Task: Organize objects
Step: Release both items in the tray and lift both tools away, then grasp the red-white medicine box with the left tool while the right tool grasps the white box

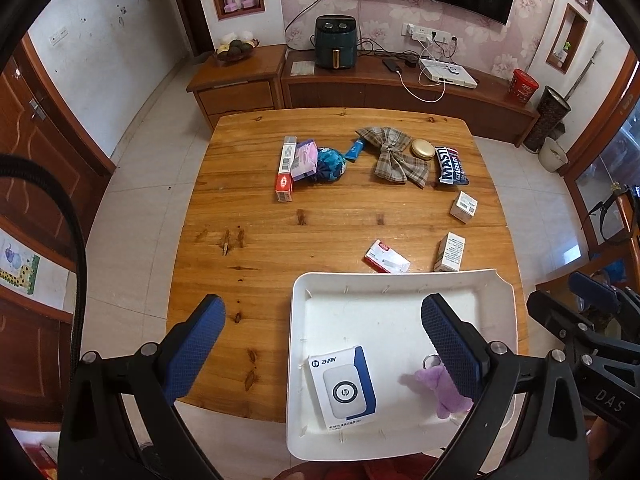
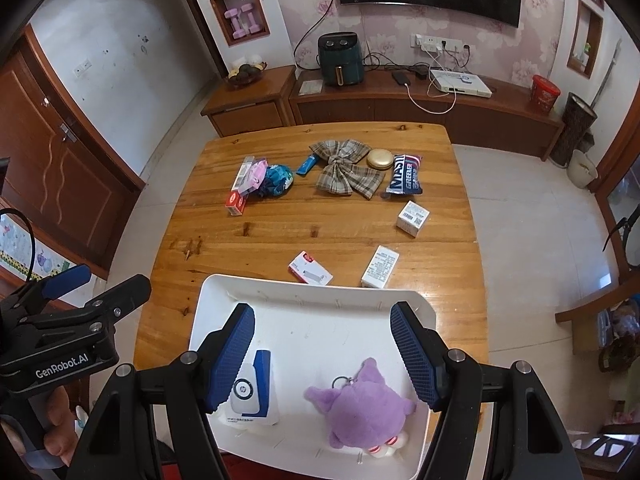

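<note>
A white tray [image 1: 496, 300] [image 2: 208, 300] sits at the near edge of the wooden table [image 1: 280, 240]. In it lie a white-and-blue HP box [image 1: 344, 388] [image 2: 256, 392] and a purple plush keychain [image 1: 436, 388] [image 2: 364, 404]. My left gripper [image 1: 323, 304] hovers open over the tray's left rim, with nothing between its fingers. My right gripper [image 2: 323, 312] hangs open above the tray; the plush lies below, clear of both pads. Loose on the table are a red-and-white box [image 1: 386, 262], a white carton [image 1: 450, 252] and a small white box [image 1: 463, 206].
Across the far half of the table lie a long toothpaste box [image 1: 286, 168], a pink tissue pack [image 1: 305, 160], a blue fabric ball [image 1: 331, 164], a blue tube [image 1: 355, 150], a plaid bow [image 1: 394, 156], a gold compact [image 1: 424, 149] and a snack bag [image 1: 451, 166]. A wooden cabinet stands behind.
</note>
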Action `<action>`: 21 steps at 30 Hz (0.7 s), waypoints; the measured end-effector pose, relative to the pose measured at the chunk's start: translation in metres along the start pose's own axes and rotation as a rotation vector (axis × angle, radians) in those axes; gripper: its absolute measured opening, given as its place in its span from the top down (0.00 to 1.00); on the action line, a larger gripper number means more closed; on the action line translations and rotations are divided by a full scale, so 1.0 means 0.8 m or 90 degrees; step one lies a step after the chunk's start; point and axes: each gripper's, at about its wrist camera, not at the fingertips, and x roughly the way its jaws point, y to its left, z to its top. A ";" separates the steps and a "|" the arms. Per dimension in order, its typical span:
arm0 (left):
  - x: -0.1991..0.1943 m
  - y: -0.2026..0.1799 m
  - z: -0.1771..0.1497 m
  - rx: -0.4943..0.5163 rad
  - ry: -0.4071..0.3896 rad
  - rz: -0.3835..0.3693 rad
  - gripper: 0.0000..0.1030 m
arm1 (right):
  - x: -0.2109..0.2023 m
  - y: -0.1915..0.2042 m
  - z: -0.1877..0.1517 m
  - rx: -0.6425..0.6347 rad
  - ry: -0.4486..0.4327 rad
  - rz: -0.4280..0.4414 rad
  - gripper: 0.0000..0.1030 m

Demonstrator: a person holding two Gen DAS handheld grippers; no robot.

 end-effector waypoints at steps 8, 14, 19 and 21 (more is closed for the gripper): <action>0.016 -0.015 0.026 0.003 0.008 0.007 0.04 | 0.013 -0.024 0.027 -0.011 -0.006 -0.022 0.31; 0.035 -0.030 0.059 0.011 0.007 0.012 0.04 | 0.038 -0.063 0.059 -0.015 -0.006 -0.049 0.31; 0.077 -0.048 0.089 0.013 0.041 0.003 0.04 | 0.085 -0.104 0.089 -0.021 0.013 -0.060 0.31; 0.104 -0.054 0.099 0.009 0.074 -0.006 0.04 | 0.112 -0.120 0.101 -0.032 0.023 -0.054 0.31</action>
